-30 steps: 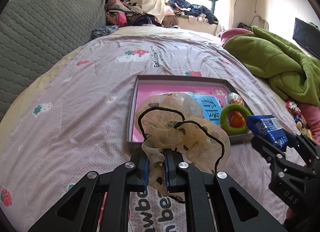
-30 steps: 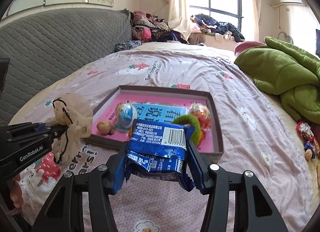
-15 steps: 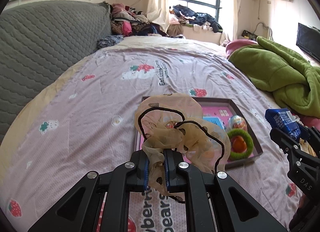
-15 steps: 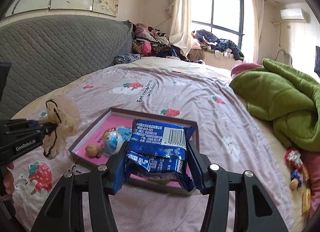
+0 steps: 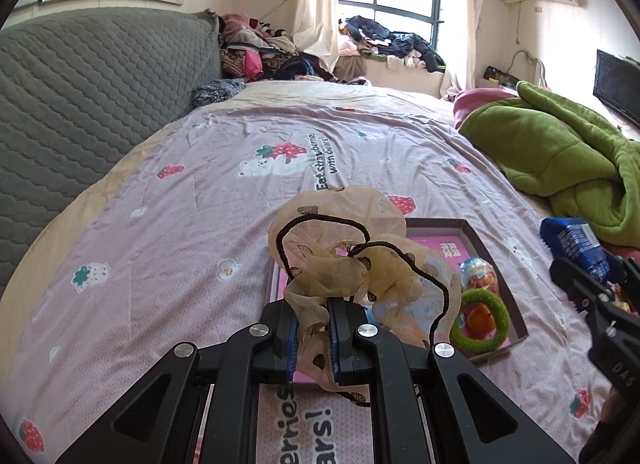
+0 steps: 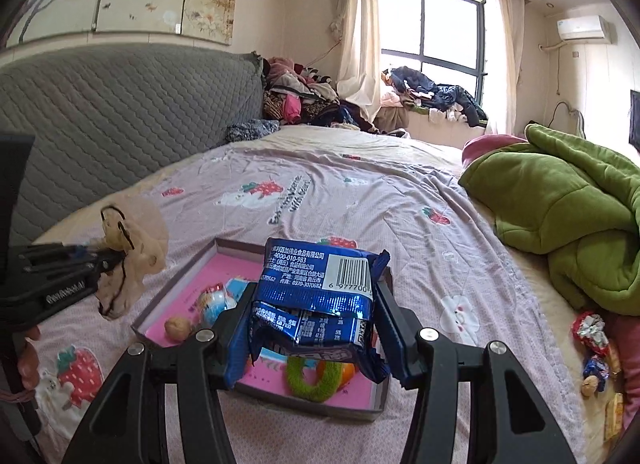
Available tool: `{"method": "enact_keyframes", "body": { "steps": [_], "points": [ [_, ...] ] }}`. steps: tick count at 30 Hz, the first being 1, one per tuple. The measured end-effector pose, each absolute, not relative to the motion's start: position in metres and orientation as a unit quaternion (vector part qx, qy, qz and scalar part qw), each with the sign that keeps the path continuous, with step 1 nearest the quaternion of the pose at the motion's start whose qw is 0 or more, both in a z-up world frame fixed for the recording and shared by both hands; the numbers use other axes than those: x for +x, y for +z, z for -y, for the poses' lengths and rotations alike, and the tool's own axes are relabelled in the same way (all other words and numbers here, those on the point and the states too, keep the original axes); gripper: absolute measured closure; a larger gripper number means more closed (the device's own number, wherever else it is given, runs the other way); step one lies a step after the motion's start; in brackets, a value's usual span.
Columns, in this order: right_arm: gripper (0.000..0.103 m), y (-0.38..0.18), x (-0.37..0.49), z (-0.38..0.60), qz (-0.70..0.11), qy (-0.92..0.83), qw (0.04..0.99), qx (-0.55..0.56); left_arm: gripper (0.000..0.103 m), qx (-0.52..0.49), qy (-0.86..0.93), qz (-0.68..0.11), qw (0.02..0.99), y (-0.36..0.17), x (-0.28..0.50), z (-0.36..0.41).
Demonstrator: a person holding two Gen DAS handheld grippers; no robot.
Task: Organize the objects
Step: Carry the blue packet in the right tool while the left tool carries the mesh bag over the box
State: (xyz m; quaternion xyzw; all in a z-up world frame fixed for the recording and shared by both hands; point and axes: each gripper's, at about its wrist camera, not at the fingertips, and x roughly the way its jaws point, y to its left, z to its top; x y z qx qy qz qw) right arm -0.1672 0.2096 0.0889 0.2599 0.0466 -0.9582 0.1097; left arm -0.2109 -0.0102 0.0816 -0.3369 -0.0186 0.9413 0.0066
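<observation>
My left gripper is shut on a beige sheer hair scrunchie with black trim, held above the bed near the shallow box's left edge. The same scrunchie shows at the left of the right wrist view. My right gripper is shut on a blue snack packet, held over the box. The grey-rimmed box with a pink floor lies on the bed. It holds a green ring, a walnut, a foil egg and a blue card.
The pink strawberry-print bedsheet spreads around the box. A green blanket is heaped at the right. A grey quilted headboard runs along the left. Small wrapped sweets lie on the bed at the right edge. Clothes are piled by the window.
Both grippers have risen and drawn back from the box with their loads. The box now sits lower and farther right in the left wrist view.
</observation>
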Motion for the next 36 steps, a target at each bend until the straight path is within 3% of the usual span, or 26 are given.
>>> {"method": "enact_keyframes", "body": {
  "steps": [12, 36],
  "points": [
    [0.048, 0.081, -0.194, -0.206, -0.053, -0.959, 0.099, 0.258, 0.091, -0.341, 0.940, 0.013, 0.002, 0.070, -0.241, 0.015],
    [0.048, 0.010, -0.232, -0.153, -0.103, -0.932, 0.116, 0.328, 0.090, -0.406, 0.914, 0.005, -0.014, -0.006, -0.285, 0.023]
  ]
}}
